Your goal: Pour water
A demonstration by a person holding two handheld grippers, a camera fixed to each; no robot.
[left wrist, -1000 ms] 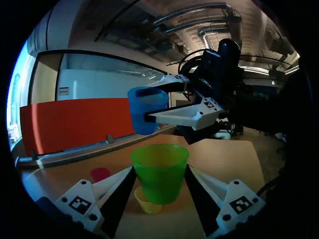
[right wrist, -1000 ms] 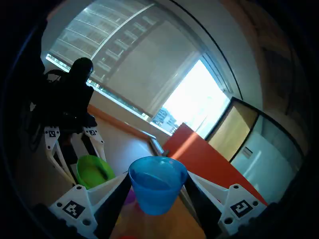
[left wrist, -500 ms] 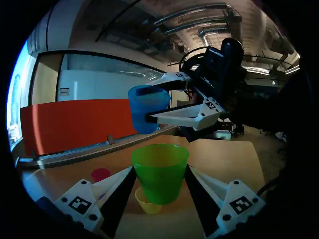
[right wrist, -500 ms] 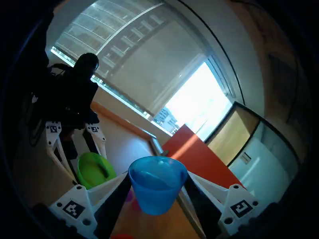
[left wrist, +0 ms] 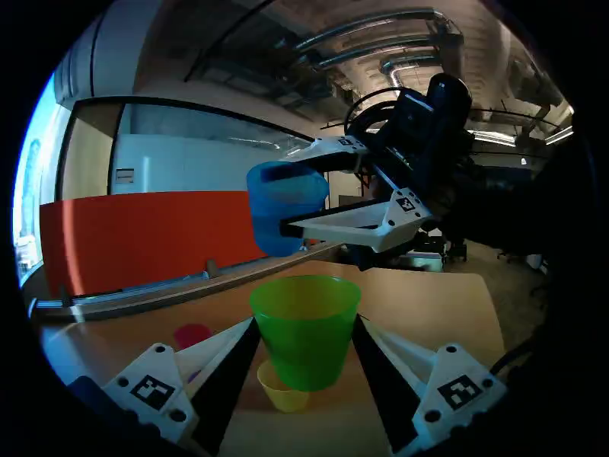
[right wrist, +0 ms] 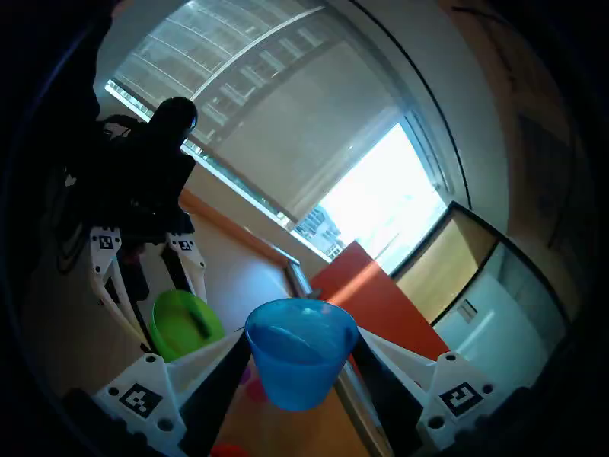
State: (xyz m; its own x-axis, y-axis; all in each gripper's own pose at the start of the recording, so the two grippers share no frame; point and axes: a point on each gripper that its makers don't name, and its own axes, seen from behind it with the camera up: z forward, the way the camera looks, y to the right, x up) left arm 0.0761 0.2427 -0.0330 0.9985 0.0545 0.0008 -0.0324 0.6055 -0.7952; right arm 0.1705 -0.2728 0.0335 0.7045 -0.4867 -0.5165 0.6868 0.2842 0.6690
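Squarely inside right claw (right wrist: 301,339), blue cup (right wrist: 299,369)

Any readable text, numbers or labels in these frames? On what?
No legible text anywhere.
Wall sign: too small to read.
Marker tags on the left gripper's fingers: coded squares, no words.
Green cup, blue cup: no print visible.

Four cups: green (left wrist: 306,335), blue (left wrist: 283,206), yellow (left wrist: 280,386), pink (left wrist: 191,333); two claws (left wrist: 304,324) (right wrist: 301,343).
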